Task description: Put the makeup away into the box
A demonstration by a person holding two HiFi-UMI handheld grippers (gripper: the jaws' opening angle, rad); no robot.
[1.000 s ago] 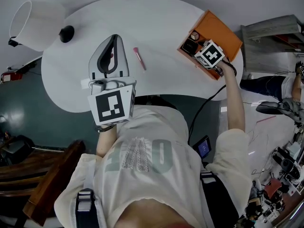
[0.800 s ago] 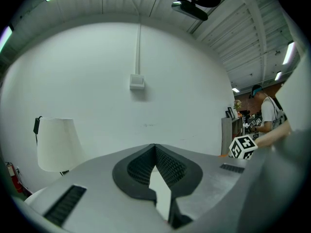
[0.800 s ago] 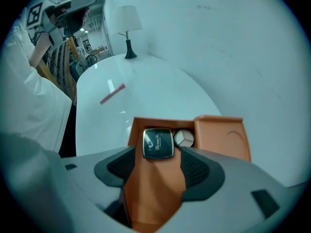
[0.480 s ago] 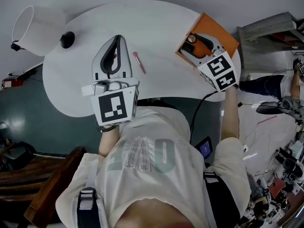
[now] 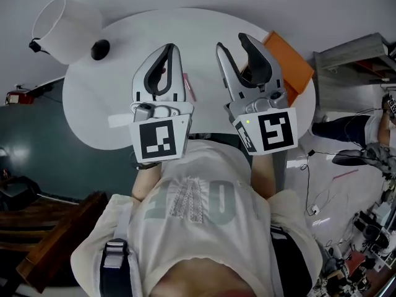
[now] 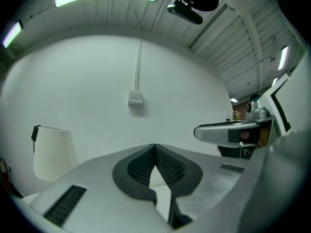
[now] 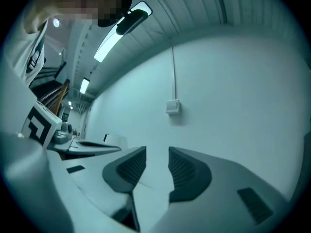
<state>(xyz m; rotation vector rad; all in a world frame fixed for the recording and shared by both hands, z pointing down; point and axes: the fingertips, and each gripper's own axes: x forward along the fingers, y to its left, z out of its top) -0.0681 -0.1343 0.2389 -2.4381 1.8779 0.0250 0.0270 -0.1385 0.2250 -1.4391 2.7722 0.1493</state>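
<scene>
The white table (image 5: 105,98) is rounded, its near edge curving in beneath the two grippers; its left half lies bare, with free room between the black round object (image 5: 100,49) at the far left and the left gripper (image 5: 169,47). Past the far-left edge stands a white tapered shade (image 5: 65,26) with a black clip on its rim. The orange box (image 5: 291,60) sits at the table's far right, close to the edge; the right gripper (image 5: 233,42) covers most of it, so what lies in it cannot be seen.

Counted: two grippers, one box, one pink makeup stick (image 5: 189,88), one black round object, one shade.

The makeup stick lies on the table between the two grippers, just beside the left one's right flank and well apart from the box; only a short piece shows; its long axis runs away from the person, leaning slightly left at the far end; which end is the cap cannot be told.

Both grippers are held level above the table, side by side; the left gripper's (image 6: 155,149) jaws meet at the tips with nothing in them; the right gripper's (image 7: 154,161) jaws have just been closing and stand part-way apart, with nothing between.
</scene>
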